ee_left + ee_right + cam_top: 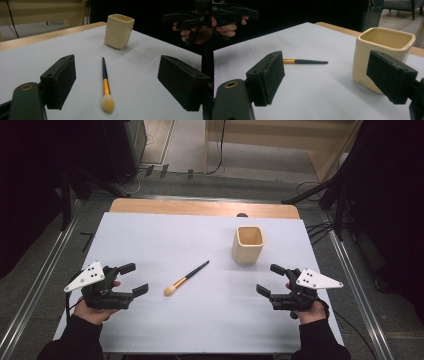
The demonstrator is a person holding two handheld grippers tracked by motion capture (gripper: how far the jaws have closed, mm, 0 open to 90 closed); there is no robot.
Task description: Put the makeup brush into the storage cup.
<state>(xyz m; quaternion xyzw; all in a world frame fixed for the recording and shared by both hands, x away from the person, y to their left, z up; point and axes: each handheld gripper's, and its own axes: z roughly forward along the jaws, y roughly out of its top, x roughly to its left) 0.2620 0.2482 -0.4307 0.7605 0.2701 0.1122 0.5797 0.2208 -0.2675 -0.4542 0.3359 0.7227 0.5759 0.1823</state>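
A makeup brush with a dark handle, gold ferrule and pale bristles lies flat on the white table cover; its bristle end points toward the near left. A cream square cup stands upright and empty at the back right. My left gripper hovers open at the near left, its jaws framing the brush from a short distance, the cup beyond. My right gripper is open at the near right, just in front of the cup, with the brush farther off.
A wooden table edge shows past the white cover. Metal rails run along both sides of the table. Cables and stand legs lie on the floor behind. Wide bare cover lies between the two grippers.
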